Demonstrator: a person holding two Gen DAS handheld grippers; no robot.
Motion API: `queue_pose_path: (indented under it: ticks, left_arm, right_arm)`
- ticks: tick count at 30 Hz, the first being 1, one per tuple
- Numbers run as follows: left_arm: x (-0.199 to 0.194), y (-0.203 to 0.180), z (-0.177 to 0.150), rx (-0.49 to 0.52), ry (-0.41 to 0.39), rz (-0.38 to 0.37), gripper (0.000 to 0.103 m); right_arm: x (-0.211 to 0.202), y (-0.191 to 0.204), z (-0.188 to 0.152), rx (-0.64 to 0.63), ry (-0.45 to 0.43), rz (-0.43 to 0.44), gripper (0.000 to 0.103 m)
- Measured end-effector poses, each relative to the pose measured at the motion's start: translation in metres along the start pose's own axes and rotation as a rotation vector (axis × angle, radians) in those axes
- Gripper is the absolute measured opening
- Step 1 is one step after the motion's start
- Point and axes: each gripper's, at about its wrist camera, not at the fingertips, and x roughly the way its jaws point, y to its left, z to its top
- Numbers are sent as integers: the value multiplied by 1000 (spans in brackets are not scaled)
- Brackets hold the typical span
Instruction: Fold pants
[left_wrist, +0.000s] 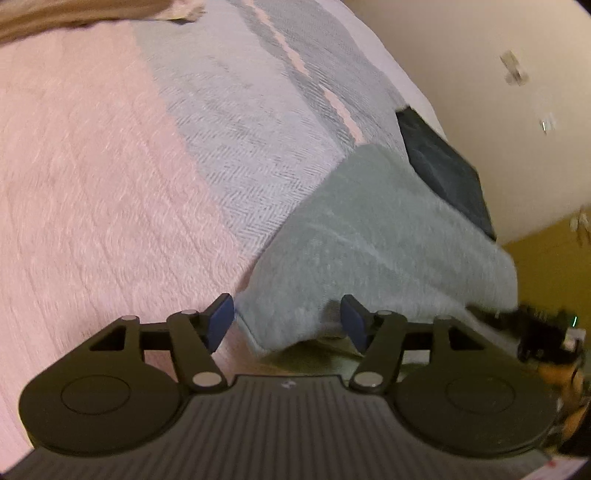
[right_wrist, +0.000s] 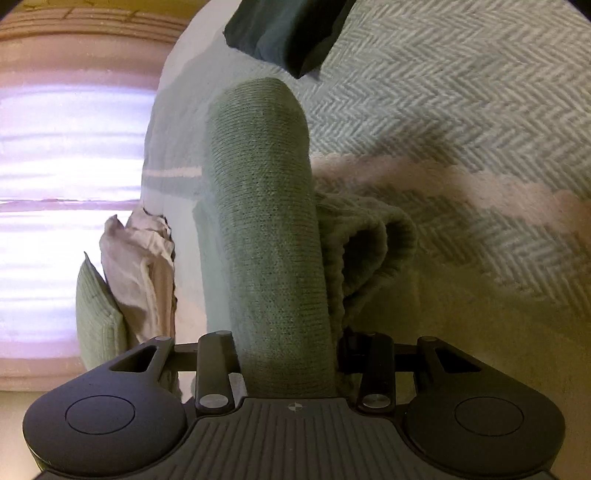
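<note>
The sage green knit pants lie on the bed near its right edge. In the left wrist view my left gripper is open. Its blue pads stand wide apart on either side of a lifted corner of the pants without pinching it. In the right wrist view a thick fold of the pants runs straight up between the fingers of my right gripper, which is shut on it. A looser roll of the same fabric bulges to the right. The right gripper's pads are hidden by the cloth.
A pink and grey herringbone bedspread covers the bed. A dark folded garment lies just beyond the pants by the bed's edge. White cloth and a green cushion sit at the left, before a bright window.
</note>
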Motion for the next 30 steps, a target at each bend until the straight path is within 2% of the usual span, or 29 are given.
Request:
queue_pose_path:
  ticks: [4,7,11,16,20,23,26,30]
  left_arm:
    - [-5,-4,-4,-27,-18,6,61]
    - [-14,-13,0,-60,-63,-28,61]
    - [-6,-32,-3,-16,-59,-25,61]
    - [-17,-35,-11,8,-71,-9,61]
    - [-32,-29,-31,10,-48,23,62]
    - [-41,-32,-49,29,-39,42,62]
    - [-48,-39,-69,35,-43,51,62]
    - [-65,-58,-102,-9,-77,66,62]
  right_arm:
    - [3,7,-9,-30,-18,-1,37]
    - [6,5,-15,-40,-31,7,37]
    - [-3,-23,-28,88,-84,41,37]
    - [-31,-41,-102,256,-180,57,37]
    - [-32,-62,-153,348,-180,70,41]
    - [-35,-67,-155,277,-177,24,45]
    - [-69,-71,-146,156,-139,-41,47]
    - [-118,-56,-132,-30,-150,-150,48]
